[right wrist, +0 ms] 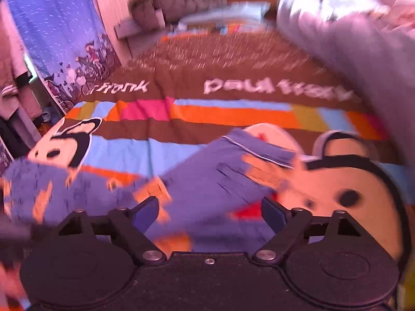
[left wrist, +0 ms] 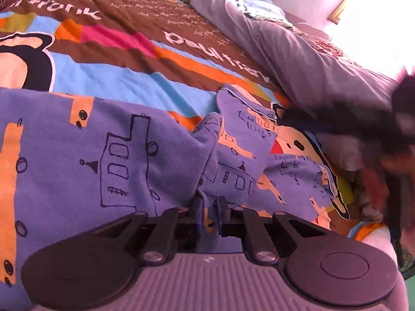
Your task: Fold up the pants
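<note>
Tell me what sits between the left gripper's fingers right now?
A pinched fold of the purple pants sits inside the left gripper, seen in the left wrist view.

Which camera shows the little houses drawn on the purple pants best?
The left wrist view: the purple pants fill it sharply, so the drawn houses are clear. The right wrist view shows the pants too, but blurred, with only orange patches readable.
</note>
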